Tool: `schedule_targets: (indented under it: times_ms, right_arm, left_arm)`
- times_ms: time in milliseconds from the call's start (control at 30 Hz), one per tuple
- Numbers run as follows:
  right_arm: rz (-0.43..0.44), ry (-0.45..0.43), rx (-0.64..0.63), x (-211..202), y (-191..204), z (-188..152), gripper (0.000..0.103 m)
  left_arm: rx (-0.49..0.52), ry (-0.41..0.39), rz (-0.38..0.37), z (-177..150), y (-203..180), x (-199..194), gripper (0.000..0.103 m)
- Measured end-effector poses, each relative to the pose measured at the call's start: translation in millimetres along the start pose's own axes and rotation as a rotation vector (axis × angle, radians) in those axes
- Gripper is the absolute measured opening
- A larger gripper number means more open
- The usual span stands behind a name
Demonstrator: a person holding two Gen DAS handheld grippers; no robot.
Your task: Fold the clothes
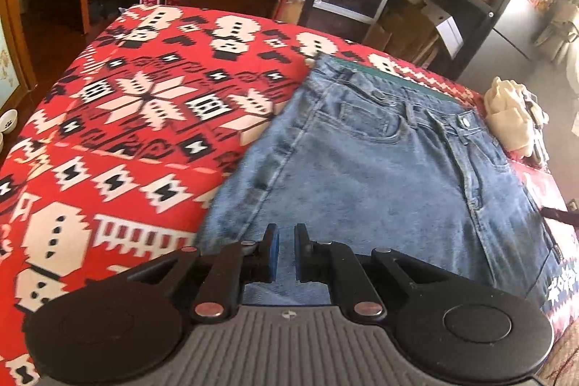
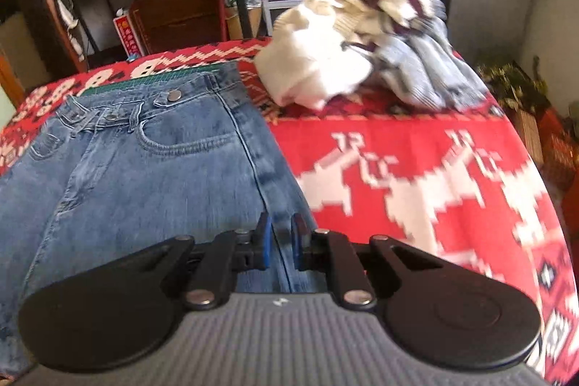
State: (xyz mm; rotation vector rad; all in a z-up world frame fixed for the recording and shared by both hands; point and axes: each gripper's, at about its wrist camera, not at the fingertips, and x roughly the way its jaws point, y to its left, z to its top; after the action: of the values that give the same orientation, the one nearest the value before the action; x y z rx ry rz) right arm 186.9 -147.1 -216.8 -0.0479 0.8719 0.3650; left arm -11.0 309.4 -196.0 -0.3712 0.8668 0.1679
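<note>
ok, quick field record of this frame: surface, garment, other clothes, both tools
surface: red patterned blanket
garment: blue jeans, spread flat, front up, waistband at the far end
other clothes: unfolded pile of cream and grey pieces on the blanket, beyond the jeans on the right
left tool: over the jeans' left side, narrow gap between pads, nothing held
right tool: over the jeans' right side seam, narrow gap between pads, nothing held
fold: not yet begun

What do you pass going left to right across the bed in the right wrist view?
Jeans → bare red patterned blanket; farther back, the cream garment → grey striped clothes.
</note>
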Motion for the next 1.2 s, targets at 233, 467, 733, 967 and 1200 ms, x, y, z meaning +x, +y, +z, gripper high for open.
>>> schedule_targets:
  times_ms: [233,467,733,967,1200]
  right_arm:
    - [0.002,0.010,0.009,18,0,7,0.012]
    - [0.005,0.062,-0.006,-18,-9,-25,0.012]
    - [-0.010,0.063,0.040,-49,-19,-47,0.013]
    - [-0.017,0.030,0.049,-64,-13,-47,0.013]
    - [-0.014,-0.011,0.010,-65,12,-51,0.018]
  left_arm:
    - [0.001,0.022,-0.020,-5,-13,7,0.007]
    - [-0.004,0.025,-0.032,-11,-11,2,0.007]
    - [-0.002,0.027,-0.018,-15,-11,-3,0.008]
    - [0.010,0.018,-0.028,-18,-17,-10,0.009]
    - [0.060,0.024,-0.024,-20,-29,-5,0.016]
